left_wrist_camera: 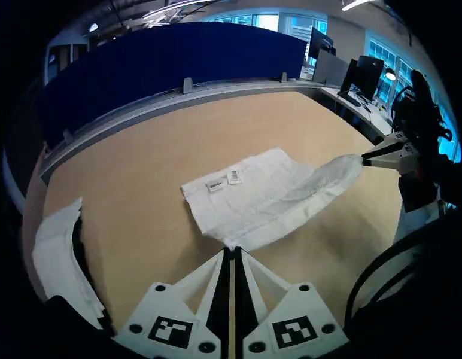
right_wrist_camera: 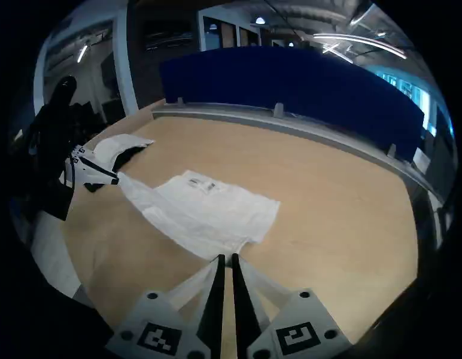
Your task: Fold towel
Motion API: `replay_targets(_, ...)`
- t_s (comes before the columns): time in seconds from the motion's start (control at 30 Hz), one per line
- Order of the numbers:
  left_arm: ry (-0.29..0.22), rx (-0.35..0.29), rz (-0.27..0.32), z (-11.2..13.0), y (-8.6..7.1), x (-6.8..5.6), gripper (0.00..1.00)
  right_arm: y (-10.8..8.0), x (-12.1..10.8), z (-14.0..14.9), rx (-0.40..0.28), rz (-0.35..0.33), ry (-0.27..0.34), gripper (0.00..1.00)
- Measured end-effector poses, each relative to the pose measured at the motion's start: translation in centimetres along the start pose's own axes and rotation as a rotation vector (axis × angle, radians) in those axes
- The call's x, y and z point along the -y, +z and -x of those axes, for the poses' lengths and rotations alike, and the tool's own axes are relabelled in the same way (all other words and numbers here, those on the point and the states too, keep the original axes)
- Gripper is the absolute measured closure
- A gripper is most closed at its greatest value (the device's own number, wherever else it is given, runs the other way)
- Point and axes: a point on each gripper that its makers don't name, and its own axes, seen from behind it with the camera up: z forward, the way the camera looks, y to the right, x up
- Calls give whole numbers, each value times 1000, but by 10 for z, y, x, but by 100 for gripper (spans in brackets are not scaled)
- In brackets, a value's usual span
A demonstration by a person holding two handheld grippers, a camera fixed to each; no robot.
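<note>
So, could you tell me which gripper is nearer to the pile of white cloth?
Left. The left gripper, shut on the towel, sits close beside the pile of white cloth; the right gripper holds the opposite corner, across the towel from the pile.

white towel point(left_wrist_camera: 261, 197) on wooden desk point(left_wrist_camera: 141, 179)

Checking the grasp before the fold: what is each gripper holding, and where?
Both hold the white towel: the left gripper pinches one corner, the right gripper another corner.
</note>
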Motion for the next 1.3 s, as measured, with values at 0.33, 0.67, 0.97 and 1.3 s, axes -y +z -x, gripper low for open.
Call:
replay_targets(0.33,3,12,-16,3,11,3,95,6,-2,-2,10,-5,1,92)
replay_targets(0.67,-24,37,-35,-2,24,12,95,23,-12,-11,31,-5,15,92)
replay_targets(0.97,-73,43,-55,-21,37,26,95,51,-32,-22,55,4,38,92)
replay_targets(1.3,-130,67,-56,-23,63,39,95,86,-58,-35,62,9,61,92)
